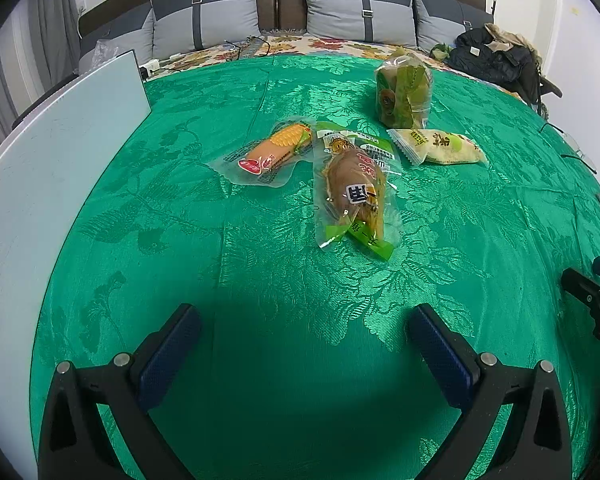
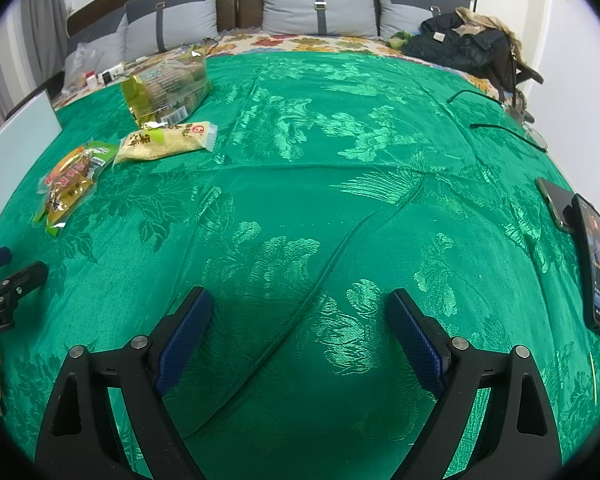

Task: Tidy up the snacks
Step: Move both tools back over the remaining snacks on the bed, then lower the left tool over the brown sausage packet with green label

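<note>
Green cloth [image 1: 260, 280] is being spanned by the released left claw [image 1: 304, 344]; four snack packets [image 1: 354, 196] are lying well ahead. Right claw [image 2: 300, 328] is being held released, empty.

A home bedroom: a bed [image 1: 300, 80] with grey pillows [image 1: 360, 4] against a padded headboard [image 1: 280, 4].

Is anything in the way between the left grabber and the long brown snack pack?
Nothing visible is. The left gripper is open, with only bare green cloth between it and the brown snack pack. The corn sausage pack lies off to the side.
</note>
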`<state>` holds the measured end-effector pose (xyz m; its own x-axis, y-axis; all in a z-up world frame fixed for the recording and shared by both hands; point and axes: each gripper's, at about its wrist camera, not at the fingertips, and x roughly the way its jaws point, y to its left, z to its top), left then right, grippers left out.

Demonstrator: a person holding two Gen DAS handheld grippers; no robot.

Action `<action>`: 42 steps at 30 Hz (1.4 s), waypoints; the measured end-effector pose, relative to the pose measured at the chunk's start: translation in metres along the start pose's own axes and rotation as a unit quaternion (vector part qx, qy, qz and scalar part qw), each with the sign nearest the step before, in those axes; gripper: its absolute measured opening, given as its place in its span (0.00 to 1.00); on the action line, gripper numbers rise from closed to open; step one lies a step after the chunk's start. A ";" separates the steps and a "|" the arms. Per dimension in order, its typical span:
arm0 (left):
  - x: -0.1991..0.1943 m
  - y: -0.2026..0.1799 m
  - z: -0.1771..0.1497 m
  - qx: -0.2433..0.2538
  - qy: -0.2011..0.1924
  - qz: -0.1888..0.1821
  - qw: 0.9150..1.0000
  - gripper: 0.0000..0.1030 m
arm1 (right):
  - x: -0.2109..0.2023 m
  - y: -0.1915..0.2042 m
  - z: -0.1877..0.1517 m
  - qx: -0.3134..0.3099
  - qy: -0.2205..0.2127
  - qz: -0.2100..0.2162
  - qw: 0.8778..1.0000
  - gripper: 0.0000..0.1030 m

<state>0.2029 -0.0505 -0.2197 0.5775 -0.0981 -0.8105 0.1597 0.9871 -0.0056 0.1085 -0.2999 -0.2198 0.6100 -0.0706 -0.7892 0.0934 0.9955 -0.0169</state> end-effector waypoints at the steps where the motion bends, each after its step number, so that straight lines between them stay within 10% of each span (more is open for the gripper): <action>1: 0.000 0.000 0.000 0.000 0.000 0.000 1.000 1.00 | 0.000 0.000 0.000 0.000 0.000 0.000 1.000 0.89; 29: -0.001 0.000 0.001 0.015 0.011 -0.010 1.000 1.00 | -0.001 0.000 -0.001 0.000 0.000 -0.001 1.000 0.89; 37: 0.008 -0.009 0.062 0.034 0.065 -0.067 0.995 0.99 | -0.001 0.000 -0.001 0.000 0.000 -0.001 1.000 0.89; 42: 0.042 -0.029 0.096 0.055 0.089 -0.048 0.993 0.69 | 0.000 0.000 -0.001 0.000 0.000 -0.001 1.000 0.89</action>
<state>0.2996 -0.0949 -0.1979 0.4068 -0.1571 -0.8999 0.2997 0.9535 -0.0310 0.1075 -0.2999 -0.2201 0.6105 -0.0726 -0.7887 0.0949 0.9953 -0.0182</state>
